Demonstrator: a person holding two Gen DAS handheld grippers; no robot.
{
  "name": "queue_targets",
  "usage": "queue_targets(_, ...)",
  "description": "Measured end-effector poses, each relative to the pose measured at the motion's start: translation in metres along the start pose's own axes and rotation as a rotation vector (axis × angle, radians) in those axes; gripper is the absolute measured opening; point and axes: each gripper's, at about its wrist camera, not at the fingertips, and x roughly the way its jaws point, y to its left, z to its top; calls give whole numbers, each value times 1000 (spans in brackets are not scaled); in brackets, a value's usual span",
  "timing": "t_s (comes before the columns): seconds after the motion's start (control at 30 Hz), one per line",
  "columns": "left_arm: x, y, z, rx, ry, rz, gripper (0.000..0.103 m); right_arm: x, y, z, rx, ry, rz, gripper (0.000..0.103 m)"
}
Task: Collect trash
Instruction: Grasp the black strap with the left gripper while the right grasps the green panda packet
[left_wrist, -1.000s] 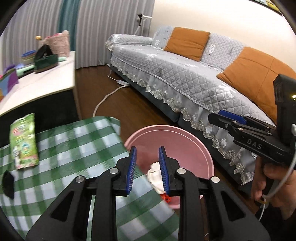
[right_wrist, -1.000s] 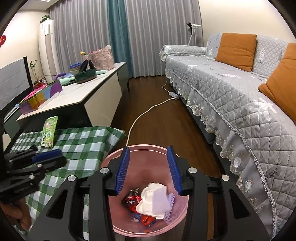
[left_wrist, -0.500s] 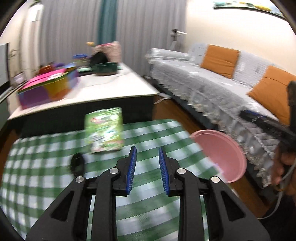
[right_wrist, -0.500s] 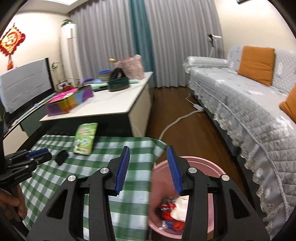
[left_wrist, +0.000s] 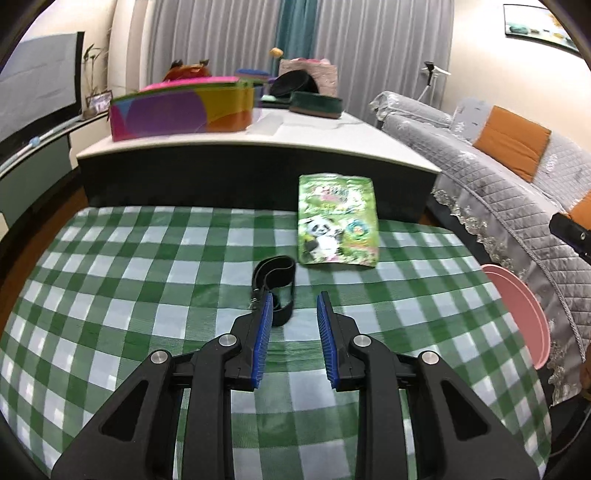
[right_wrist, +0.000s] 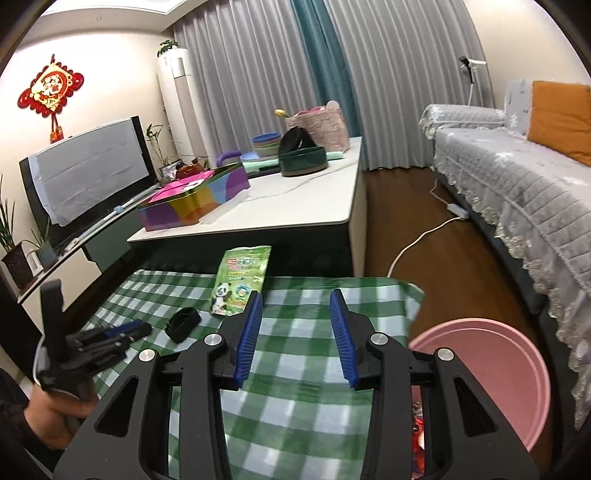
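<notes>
A low table covered with a green-and-white checked cloth (left_wrist: 155, 280) fills the near part of both views. On it lies a green snack packet (left_wrist: 337, 221) printed with a panda, flat on the far right part of the cloth, its far end reaching to the table's far edge. Just near and left of the packet sits a small black looped object (left_wrist: 275, 280); what it is cannot be told.

The left gripper (left_wrist: 294, 317) hovers above the cloth with its blue-padded jaws spread a little and nothing between them; its left fingertip overlaps the near end of the black object in its own view, though contact cannot be told. In the right wrist view this gripper (right_wrist: 138, 329) shows at the left, gripped by a hand (right_wrist: 55, 417), its tip close to the black object (right_wrist: 183, 323).

The right gripper (right_wrist: 295, 306) hangs over the near right part of the cloth, jaws apart and empty; they have just been closing slightly. The packet (right_wrist: 240, 282) lies just beyond its left finger.

A pink bin (right_wrist: 495, 373) stands on the floor off the table's right edge, with red wrappers (right_wrist: 417, 432) visible inside. Beyond the table stands a white counter (right_wrist: 295, 206) bearing a colourful box (right_wrist: 192, 201), and a grey-covered sofa (right_wrist: 517, 184) runs along the right
</notes>
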Motion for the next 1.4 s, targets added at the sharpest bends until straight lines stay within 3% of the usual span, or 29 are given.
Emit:
queue_targets(0.1, 10, 3, -1, -9, 16, 7, 32, 18, 7, 3, 8, 20, 31, 39)
queue_targets(0.13, 15, 4, -1, -15, 25, 11, 39, 26, 10, 4, 11, 28, 44, 39)
queue_targets(0.3, 30, 8, -2, -35, 56, 29, 49, 66, 20, 6, 18, 85, 107, 44)
queue_targets(0.6, 45, 13, 1, -50, 99, 47, 50, 138, 24, 3, 45, 185, 170, 48)
queue_targets(0.83, 49, 16, 4, -66, 101, 20, 50, 194, 30, 4, 85, 260, 204, 52)
queue_targets(1.1, 60, 11, 5, -50, 134, 13, 50, 229, 34, -3, 114, 353, 224, 52)
queue_targets(1.2, 62, 11, 5, -52, 140, 14, 49, 233, 35, -8, 112, 375, 229, 42)
queue_targets(1.27, 64, 11, 4, -55, 151, 11, 30, 230, 34, -9, 118, 374, 251, 32)
queue_targets(1.33, 63, 12, 4, -59, 154, 9, 24, 224, 35, -8, 114, 362, 256, 20)
queue_targets(1.4, 62, 12, 3, -60, 154, 7, 17, 217, 36, -7, 116, 358, 277, 15)
